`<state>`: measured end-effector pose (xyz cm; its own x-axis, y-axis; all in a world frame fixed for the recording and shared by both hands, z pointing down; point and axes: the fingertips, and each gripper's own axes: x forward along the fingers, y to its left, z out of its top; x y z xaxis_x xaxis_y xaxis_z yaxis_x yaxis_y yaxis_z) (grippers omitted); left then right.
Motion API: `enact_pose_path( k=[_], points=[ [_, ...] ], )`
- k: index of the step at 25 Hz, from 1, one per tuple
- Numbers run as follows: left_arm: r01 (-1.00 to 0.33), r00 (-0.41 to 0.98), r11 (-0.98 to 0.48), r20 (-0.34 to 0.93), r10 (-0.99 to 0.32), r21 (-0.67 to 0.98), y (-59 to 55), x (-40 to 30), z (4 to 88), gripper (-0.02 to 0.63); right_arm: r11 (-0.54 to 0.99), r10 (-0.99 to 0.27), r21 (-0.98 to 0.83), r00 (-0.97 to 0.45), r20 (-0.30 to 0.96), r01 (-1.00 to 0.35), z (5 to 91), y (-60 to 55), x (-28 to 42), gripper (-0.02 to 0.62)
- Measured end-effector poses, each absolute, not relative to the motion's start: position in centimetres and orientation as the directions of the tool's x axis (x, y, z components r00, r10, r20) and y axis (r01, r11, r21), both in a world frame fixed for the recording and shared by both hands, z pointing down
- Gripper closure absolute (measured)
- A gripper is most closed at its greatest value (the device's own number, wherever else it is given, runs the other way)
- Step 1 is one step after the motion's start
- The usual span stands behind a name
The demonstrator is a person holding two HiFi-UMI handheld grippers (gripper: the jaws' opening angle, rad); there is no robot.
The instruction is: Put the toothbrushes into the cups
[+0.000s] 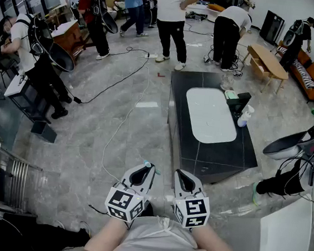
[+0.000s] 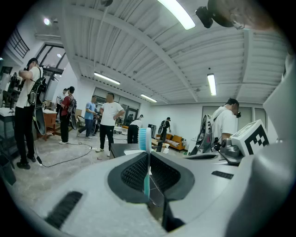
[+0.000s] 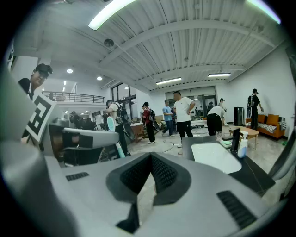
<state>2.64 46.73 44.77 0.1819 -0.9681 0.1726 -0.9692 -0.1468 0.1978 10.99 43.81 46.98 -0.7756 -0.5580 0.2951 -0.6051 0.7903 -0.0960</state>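
Teal in the handle, with a pale blue bristle head, the toothbrush (image 2: 144, 139) stands upright in the left tongs (image 1: 142, 174). Their pads pinch the slim handle partway down, so the head rises clear above the tips. That hold probably keeps the bristles off the pads and leaves the brush end free to guide.

The right tongs (image 3: 150, 157) are pressed together with nothing between them, just beside the left pair. They seem kept free, perhaps to steady a cup.

Both pairs sit close to the person's body, which suggests carrying rather than placing. The dark tabletop (image 1: 199, 149) with its white basin (image 1: 211, 115) lies well ahead of them, slightly toward the right tongs' side. A dark tap (image 1: 239, 103) and a small bottle (image 1: 243, 118) stand beyond the basin. I cannot pick out the cups with certainty.
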Motion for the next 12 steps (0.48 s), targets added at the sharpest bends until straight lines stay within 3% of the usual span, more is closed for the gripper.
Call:
enact_pose_path(
  k=[12],
  points=[
    [-0.968,0.177,-0.137,0.187,-0.966,0.208,45.96,2.94,45.39,0.574,0.769,-0.569,-0.133,-0.764,0.304,-0.626,47.64,42.96,11.84,0.569]
  ],
)
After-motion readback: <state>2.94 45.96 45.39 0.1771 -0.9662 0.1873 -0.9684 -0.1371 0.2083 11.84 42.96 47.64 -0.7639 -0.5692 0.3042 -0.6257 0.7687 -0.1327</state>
